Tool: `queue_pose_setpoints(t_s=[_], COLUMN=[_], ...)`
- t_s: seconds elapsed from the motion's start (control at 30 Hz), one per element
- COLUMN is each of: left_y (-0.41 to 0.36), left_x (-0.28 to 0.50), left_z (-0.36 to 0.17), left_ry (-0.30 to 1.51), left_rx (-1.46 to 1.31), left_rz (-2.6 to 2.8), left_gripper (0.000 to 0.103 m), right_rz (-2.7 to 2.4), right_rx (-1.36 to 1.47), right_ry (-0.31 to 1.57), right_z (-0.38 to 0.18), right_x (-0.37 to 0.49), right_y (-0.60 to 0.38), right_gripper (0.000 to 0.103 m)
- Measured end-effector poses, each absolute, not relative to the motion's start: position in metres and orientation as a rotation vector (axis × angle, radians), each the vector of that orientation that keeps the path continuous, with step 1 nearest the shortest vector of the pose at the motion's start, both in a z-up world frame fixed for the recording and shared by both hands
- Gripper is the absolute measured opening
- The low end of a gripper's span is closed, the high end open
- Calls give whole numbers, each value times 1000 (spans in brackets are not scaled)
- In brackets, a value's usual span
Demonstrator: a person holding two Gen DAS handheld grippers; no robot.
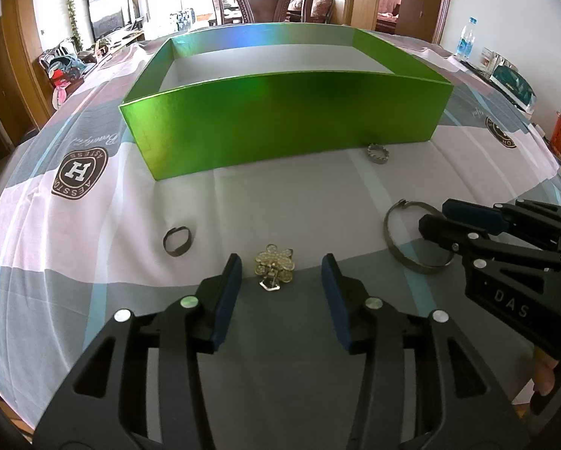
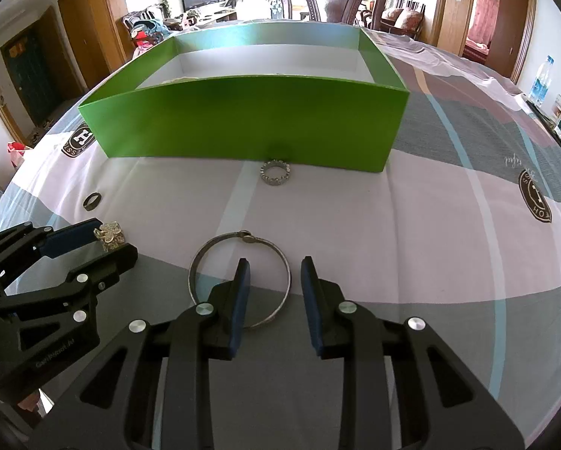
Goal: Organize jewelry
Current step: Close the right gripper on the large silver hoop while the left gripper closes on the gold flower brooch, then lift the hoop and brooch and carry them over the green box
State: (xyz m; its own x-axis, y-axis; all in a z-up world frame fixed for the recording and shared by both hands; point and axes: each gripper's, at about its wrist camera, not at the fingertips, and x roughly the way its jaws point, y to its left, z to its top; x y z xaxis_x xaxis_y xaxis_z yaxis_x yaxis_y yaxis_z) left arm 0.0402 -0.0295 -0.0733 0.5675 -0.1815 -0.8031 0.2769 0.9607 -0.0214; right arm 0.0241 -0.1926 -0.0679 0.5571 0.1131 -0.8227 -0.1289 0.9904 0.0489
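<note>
On the left of the cloth (image 1: pixel 92 262), in the left wrist view, a dark ring (image 1: pixel 177 240), lying alone, well apart from the rest. Next rightward, a gold flower brooch (image 1: pixel 274 262) flat on the cloth, just ahead of the left gripper (image 1: pixel 281 273), whose blue pads (image 1: pixel 227 292) stand apart on either side of it, not pressing it; nothing held. Behind, across the middle, a green box (image 1: pixel 280 120), open-topped, white inside, near wall facing the cameras. Just before that wall, toward its right end, a small crown ring (image 1: pixel 378 153), close to the box; touching or not, cannot tell. Farther right and nearer, a thin silver bangle (image 1: pixel 396 247), flat on the cloth, with the right gripper (image 1: pixel 436 221) reaching in over its right side. In the right wrist view, same order: ring (image 2: pixel 92 201) far left, brooch (image 2: pixel 111 235) at the tip of the left gripper (image 2: pixel 100 238), crown ring (image 2: pixel 275 173) at the box (image 2: pixel 242 120) wall, bangle (image 2: pixel 212 258) in the middle. Right gripper (image 2: pixel 274 292) with jaws apart, straddling the bangle's right rim: one blue pad (image 2: pixel 241 300) inside the hoop, the other outside, neither clearly pressing the metal. Beyond the table, a carved wooden chair (image 2: pixel 333 0); at far right, a water bottle (image 2: pixel 541 78).
</note>
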Motion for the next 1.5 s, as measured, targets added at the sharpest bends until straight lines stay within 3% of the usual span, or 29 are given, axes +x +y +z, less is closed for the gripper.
queue_pose_setpoints(t_s=[0.33,0.5,0.57,0.63,0.7,0.83,1.5], left_y=[-30,-31,-31,-31,-31,-30,-25], left_x=[40,41,41,42,42,43,41], left_z=[-74,-74,-74,-74,-74,-73,-65], left_ry=[928,919,914,910,908,909,890], left_rx=[109,118,118,119,120,116,102], left_rz=[-263,-250,-248,-245,-243,-242,-240], left_gripper=[43,35,26,21,21,21,21], right_rz=[138,141,142,145,157,173,111], right_rx=[-49,-55,-58,-61,-63,-66,-47], right_ry=[958,950,947,943,941,941,900], right_z=[-68,-68,-69,-69,-68,-68,-54], right_x=[20,19,18,18,17,16,19], right_y=[-191,-191,-191,-190,-188,-185,-199], right_gripper=[36,36,36,33,19,8,4])
